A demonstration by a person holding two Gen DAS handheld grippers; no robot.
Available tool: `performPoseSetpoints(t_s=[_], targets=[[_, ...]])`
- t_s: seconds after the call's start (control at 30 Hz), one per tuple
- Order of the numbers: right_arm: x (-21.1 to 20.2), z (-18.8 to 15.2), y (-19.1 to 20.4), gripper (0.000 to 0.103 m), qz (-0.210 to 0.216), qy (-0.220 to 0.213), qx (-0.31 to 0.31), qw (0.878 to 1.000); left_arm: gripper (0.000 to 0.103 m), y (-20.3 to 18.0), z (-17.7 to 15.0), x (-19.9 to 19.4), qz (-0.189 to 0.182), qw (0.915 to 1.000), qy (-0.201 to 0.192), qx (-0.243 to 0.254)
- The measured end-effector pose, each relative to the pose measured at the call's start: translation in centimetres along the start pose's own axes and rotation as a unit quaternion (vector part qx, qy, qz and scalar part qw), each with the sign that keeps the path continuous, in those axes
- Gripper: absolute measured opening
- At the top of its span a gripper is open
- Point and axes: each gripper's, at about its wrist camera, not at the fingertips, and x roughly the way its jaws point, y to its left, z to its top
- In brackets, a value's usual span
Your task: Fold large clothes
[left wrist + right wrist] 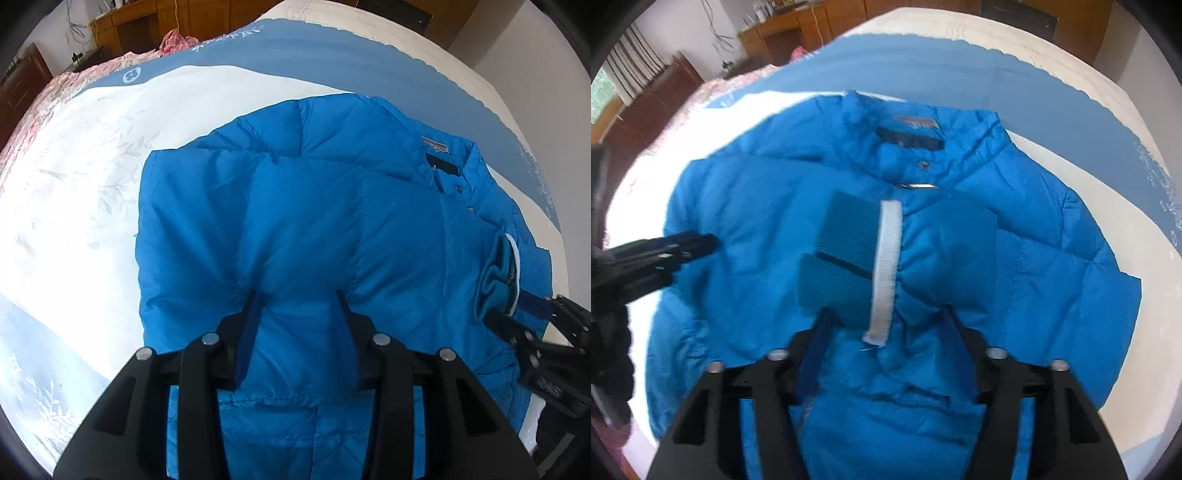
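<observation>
Black fingers of the left gripper stand apart, blue jacket fabric bulging up between them, not visibly pinched. Right gripper also spread, poised over the ribbed cuff and white strap. Jacket lies spread on the bed, collar at the far end.
</observation>
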Motion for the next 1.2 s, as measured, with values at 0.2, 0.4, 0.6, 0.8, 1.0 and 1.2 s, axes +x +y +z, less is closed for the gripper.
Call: performPoseSetpoints(t_s=[0.2, 0.4, 0.6, 0.8, 1.0, 1.2], targets=[[-2.5, -1.0, -5.4, 0.031, 0.090, -0.029, 0.090, 0.991, 0.039, 0.2, -0.2, 0.2, -0.004, 1.0000, -0.001, 0.008], [-6.7, -4.1, -12.3, 0.055, 0.123, -0.063, 0.168, 0.976, 0.040, 0.4, -0.3, 0.0, -0.006, 0.9999, -0.001, 0.010], [-7.0, -5.6, -17.9, 0.063, 0.160, -0.073, 0.226, 0.958, 0.040, -0.7, -0.2, -0.7, -0.006, 0.9998, -0.002, 0.021], [-2.8, -4.4, -18.7, 0.063, 0.148, -0.034, 0.244, 0.958, 0.041, -3.2, -0.2, -1.2, -0.018, 0.9989, -0.009, 0.044], [-2.0, -4.1, -18.2, 0.017, 0.135, -0.037, 0.237, 0.961, 0.041, -3.2, 0.0, 0.3, -0.009, 0.9993, -0.004, 0.036], [-1.5, -6.4, -18.1, 0.017, 0.128, -0.012, 0.228, 0.965, 0.042, -3.0, -0.1, 0.8, -0.020, 0.9984, 0.006, 0.053]])
